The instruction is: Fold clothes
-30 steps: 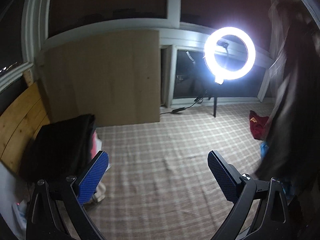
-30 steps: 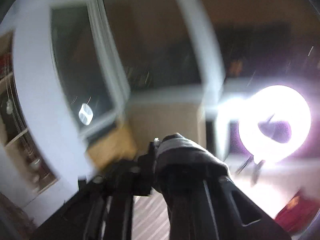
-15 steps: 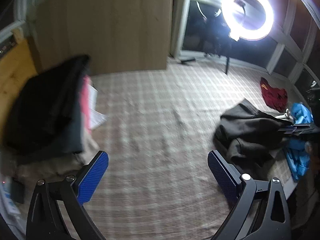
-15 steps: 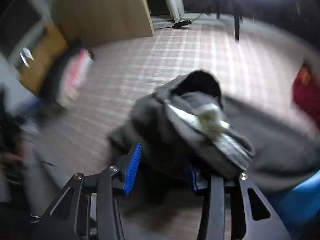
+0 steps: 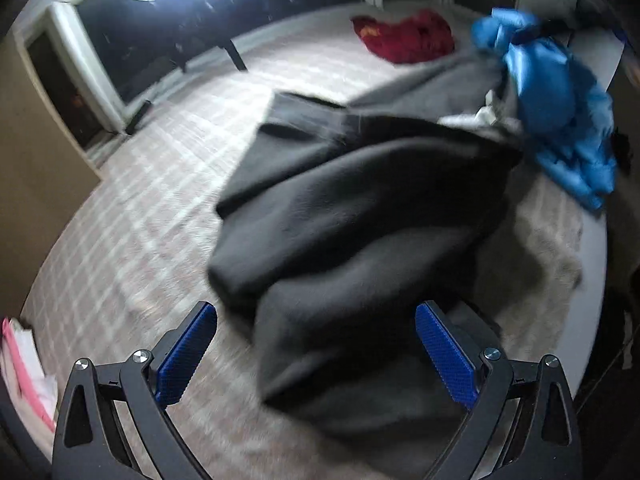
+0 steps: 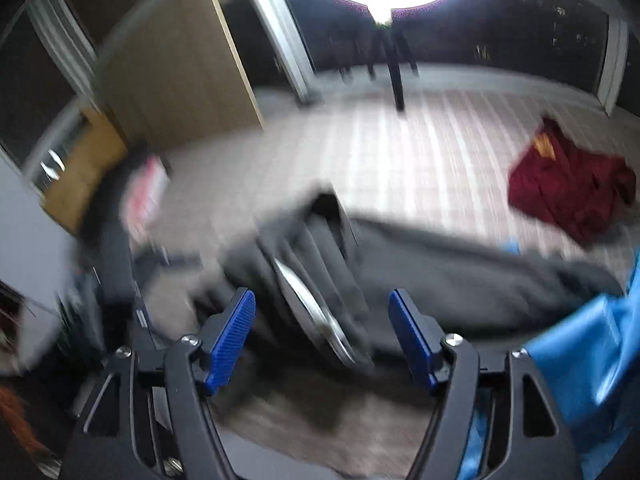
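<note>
Your left hand-held gripper (image 5: pixel 316 350) is wide open w/ nothing held; the dark grey garment (image 5: pixel 360 216) lies crumpled on the checked cloth surface (image 5: pixel 132 216), its near edge between the blue pads. Your right hand-held gripper (image 6: pixel 322 334) is also spread, empty, over the same garment's (image 6: pixel 460 272) collar end. Blue garment (image 5: pixel 560 120) touches its far side; red one (image 5: pixel 404 36) sits apart, further back.
</note>
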The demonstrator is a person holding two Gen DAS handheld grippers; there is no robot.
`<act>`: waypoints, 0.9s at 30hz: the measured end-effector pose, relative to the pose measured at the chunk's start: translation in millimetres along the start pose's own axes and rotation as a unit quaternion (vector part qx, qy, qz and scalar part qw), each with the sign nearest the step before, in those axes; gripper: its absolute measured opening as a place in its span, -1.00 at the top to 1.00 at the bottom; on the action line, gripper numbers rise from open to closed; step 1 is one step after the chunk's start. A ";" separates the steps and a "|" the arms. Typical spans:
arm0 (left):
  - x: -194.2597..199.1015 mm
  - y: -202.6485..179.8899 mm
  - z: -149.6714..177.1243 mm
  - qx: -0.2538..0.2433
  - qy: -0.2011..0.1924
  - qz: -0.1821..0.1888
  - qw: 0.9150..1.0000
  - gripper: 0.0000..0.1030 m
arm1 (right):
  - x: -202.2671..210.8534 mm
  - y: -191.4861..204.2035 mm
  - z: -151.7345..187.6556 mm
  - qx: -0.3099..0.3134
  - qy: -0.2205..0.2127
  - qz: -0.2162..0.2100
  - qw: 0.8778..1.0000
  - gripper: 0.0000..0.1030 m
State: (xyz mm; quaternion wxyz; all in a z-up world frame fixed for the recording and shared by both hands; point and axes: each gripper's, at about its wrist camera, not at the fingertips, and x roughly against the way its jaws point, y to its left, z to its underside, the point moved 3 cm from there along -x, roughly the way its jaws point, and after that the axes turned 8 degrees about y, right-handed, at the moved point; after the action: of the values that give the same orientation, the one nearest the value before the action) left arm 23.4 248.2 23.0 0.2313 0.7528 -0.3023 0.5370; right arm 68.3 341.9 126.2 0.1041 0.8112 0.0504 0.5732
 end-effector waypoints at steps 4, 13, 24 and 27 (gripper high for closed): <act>-9.0 7.1 -8.8 0.011 0.020 0.047 0.999 0.23 | -51.0 11.5 15.4 0.065 0.053 0.048 0.995 -0.32; 77.8 77.7 11.2 0.116 -0.063 0.036 0.991 0.76 | -24.4 17.6 -118.2 0.090 -0.067 0.025 0.993 0.74; 65.8 109.7 33.2 0.181 -0.021 0.001 0.983 0.05 | -41.9 -9.7 -132.9 0.044 -0.056 -0.031 0.997 -0.24; 59.3 106.9 35.2 0.179 -0.013 0.005 0.984 0.05 | -85.6 -29.8 -104.3 -0.005 0.008 -0.044 0.999 -0.24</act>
State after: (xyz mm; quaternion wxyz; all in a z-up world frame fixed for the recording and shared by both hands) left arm -14.0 136.3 70.6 0.0862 0.7875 -0.2087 0.5734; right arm -57.6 365.3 74.2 0.1331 0.8028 0.0835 0.5751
